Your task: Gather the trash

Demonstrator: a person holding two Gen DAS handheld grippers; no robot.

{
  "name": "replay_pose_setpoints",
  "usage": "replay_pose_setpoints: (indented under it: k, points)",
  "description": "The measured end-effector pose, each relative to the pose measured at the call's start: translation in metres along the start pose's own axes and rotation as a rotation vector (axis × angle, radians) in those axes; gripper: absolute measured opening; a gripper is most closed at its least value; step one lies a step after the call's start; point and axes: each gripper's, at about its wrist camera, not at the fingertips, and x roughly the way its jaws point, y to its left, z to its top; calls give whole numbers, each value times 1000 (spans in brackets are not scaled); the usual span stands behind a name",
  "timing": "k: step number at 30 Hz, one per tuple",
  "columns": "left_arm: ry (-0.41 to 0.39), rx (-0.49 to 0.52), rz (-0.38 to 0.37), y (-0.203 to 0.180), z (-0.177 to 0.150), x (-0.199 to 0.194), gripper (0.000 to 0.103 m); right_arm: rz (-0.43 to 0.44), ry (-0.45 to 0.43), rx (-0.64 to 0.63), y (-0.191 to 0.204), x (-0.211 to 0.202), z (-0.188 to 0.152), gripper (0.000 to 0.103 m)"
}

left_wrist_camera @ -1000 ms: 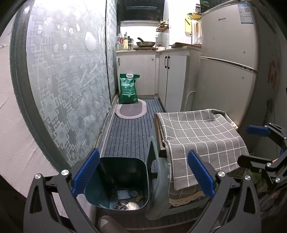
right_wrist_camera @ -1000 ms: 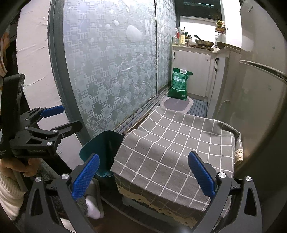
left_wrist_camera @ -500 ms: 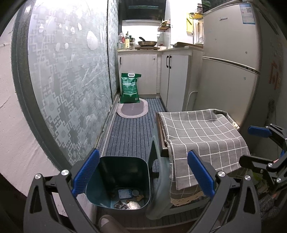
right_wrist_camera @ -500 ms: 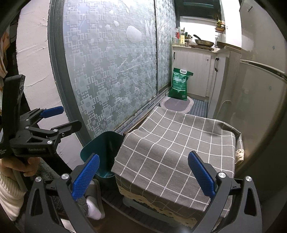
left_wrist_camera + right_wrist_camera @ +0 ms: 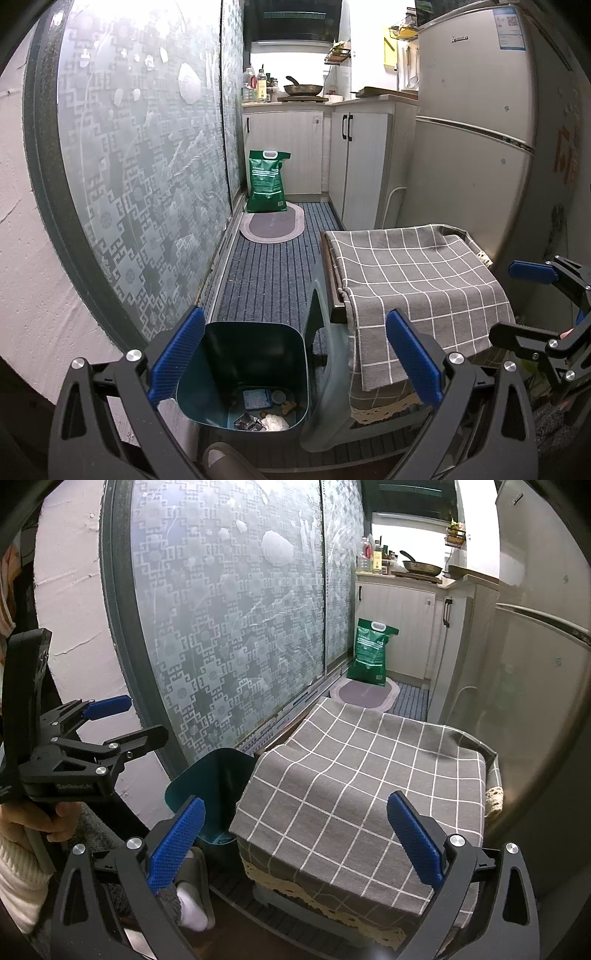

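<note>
A dark teal trash bin (image 5: 240,373) stands on the floor beside a low table draped with a grey checked cloth (image 5: 417,284). Several scraps of trash (image 5: 264,410) lie at the bin's bottom: a blue wrapper, crumpled white paper, small bits. My left gripper (image 5: 295,358) hovers open above the bin with nothing between its blue pads. My right gripper (image 5: 295,838) is open and empty over the cloth (image 5: 362,786), and the bin (image 5: 210,786) shows at its left. Each gripper appears in the other's view, the right gripper (image 5: 517,302) at the far right, the left gripper (image 5: 125,723) at the far left.
A frosted sliding glass door (image 5: 147,177) runs along the left. A fridge (image 5: 472,129) stands at the right behind the table. A green sack (image 5: 266,181) and an oval mat (image 5: 273,224) lie at the far end by white cabinets (image 5: 354,162). A person's slippered foot (image 5: 192,904) is near the bin.
Both grippers have shifted only slightly; the left wrist view has tilted a little so the bin sits marginally higher. Both stay open and empty.
</note>
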Motion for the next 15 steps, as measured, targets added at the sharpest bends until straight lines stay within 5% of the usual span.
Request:
replay_pose_setpoints:
  k: [15]
  points:
    - [0, -1, -2, 0, 0, 0, 100, 0, -2, 2, 0, 1, -1, 100]
